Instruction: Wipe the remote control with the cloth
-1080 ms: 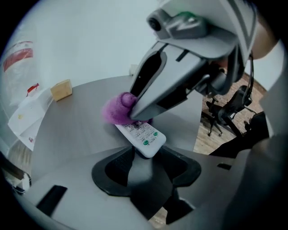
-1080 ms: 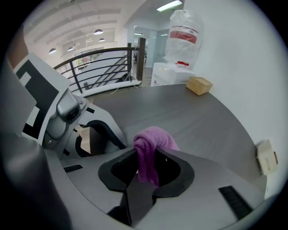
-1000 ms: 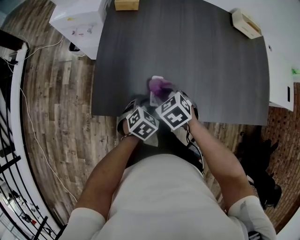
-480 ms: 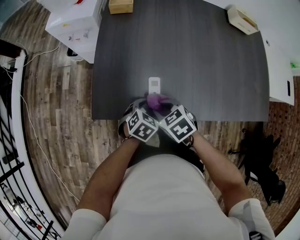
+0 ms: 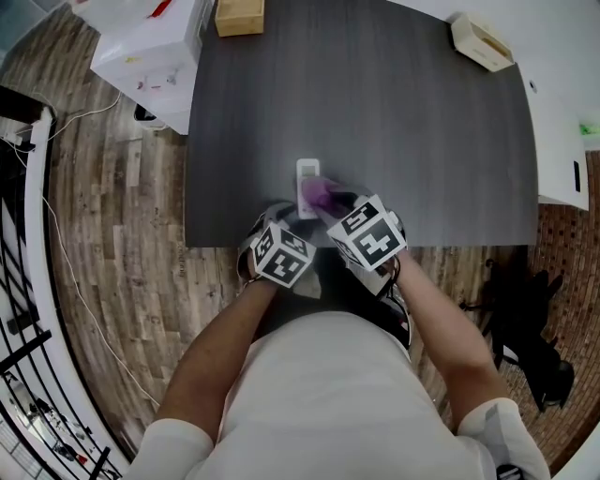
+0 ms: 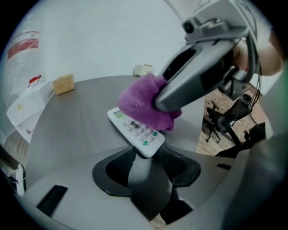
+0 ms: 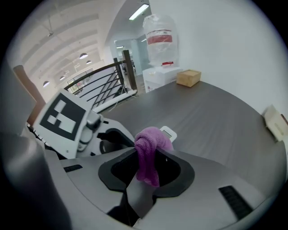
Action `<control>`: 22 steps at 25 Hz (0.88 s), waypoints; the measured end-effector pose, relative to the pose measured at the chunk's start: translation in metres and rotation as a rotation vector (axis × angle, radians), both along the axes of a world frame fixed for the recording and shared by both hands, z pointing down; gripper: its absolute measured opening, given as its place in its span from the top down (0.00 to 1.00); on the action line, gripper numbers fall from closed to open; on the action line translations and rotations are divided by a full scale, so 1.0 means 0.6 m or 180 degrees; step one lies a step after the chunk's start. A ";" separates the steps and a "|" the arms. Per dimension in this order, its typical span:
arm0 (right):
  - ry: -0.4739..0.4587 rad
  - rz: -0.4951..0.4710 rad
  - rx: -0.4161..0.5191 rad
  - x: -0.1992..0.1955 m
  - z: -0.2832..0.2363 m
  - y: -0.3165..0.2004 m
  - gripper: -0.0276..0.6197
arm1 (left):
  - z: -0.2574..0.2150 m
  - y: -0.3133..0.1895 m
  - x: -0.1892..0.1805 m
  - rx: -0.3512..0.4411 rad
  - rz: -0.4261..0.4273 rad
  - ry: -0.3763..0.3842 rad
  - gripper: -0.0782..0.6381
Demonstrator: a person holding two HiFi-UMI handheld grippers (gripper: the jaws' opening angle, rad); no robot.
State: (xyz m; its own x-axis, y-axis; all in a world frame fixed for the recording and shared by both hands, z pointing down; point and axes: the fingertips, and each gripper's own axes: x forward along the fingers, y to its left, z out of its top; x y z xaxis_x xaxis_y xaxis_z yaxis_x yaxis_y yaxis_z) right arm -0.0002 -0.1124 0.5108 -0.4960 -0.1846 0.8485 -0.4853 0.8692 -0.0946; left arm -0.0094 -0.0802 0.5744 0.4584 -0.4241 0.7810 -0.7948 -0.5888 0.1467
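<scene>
A white remote control (image 5: 307, 175) lies near the front edge of the dark table (image 5: 422, 141). My left gripper (image 6: 150, 157) is shut on the remote's near end (image 6: 135, 130), and its button face shows. A purple cloth (image 6: 144, 105) rests bunched on the remote's far half and hides part of it. My right gripper (image 7: 150, 168) is shut on that cloth (image 7: 148, 152), which hangs between its jaws. Past the cloth the remote's far tip (image 7: 168, 133) peeks out. In the head view the two grippers sit side by side, left gripper (image 5: 295, 223) and right gripper (image 5: 336, 204), over the cloth (image 5: 323, 195).
A wooden box (image 5: 239, 14) stands at the table's far left edge and a cream box (image 5: 481, 42) at its far right. A white cabinet (image 5: 141, 47) adjoins the table's left side. An office chair (image 5: 525, 309) stands on the floor to the right.
The right gripper drew the cloth back along the remote toward me, uncovering its far end, then shifted slightly right. The left gripper kept its hold and stayed put.
</scene>
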 end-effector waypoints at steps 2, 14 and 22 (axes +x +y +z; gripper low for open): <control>0.0057 0.0110 0.0017 0.004 0.030 -0.011 0.79 | -0.003 0.003 0.001 -0.0052 -0.0003 0.0124 0.61; -0.1018 0.1824 -0.0883 0.064 0.060 -0.035 0.79 | -0.021 -0.036 0.004 -0.0854 -0.0676 0.1446 0.61; -0.1373 0.2191 -0.0936 0.083 0.038 -0.054 0.79 | -0.011 -0.053 0.011 -0.1288 -0.0925 0.1638 0.71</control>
